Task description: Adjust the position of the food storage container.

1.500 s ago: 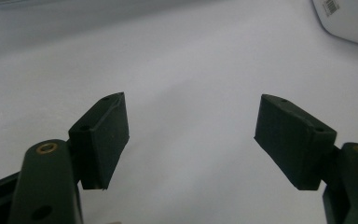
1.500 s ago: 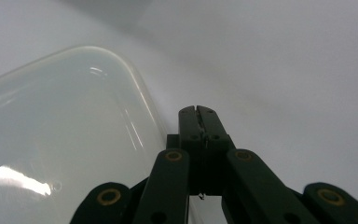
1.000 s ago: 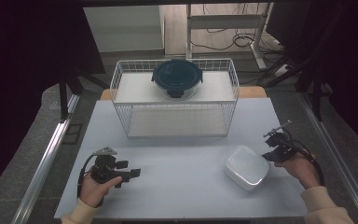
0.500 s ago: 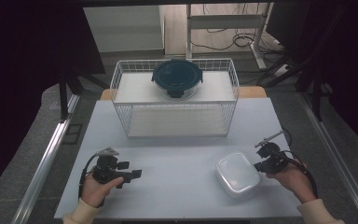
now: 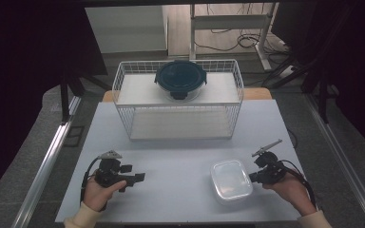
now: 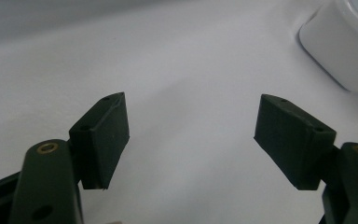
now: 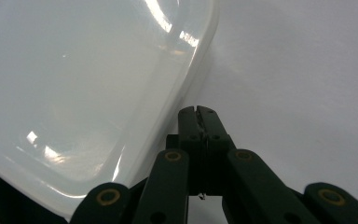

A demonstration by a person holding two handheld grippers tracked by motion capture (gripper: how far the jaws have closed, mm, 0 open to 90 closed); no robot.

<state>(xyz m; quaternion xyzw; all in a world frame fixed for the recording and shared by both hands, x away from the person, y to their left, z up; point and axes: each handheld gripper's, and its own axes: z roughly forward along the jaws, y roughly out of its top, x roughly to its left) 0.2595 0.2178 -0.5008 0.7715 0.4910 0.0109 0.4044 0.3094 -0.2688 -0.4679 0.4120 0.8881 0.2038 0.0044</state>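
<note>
The clear lidded container (image 5: 231, 181) has slid nearer the person, pushed by the right gripper (image 5: 258, 176), jaws together beside it; left gripper (image 5: 139, 177) gapes idle.

A pale grey worktop (image 5: 180, 156) carries a white wire basket (image 5: 178, 107) at its far middle. A translucent white lidded container (image 5: 231, 180) lies flat on the near right part, well apart from the basket. A dark round lidded bowl (image 5: 180, 78) sits on the basket's upper level.
</note>
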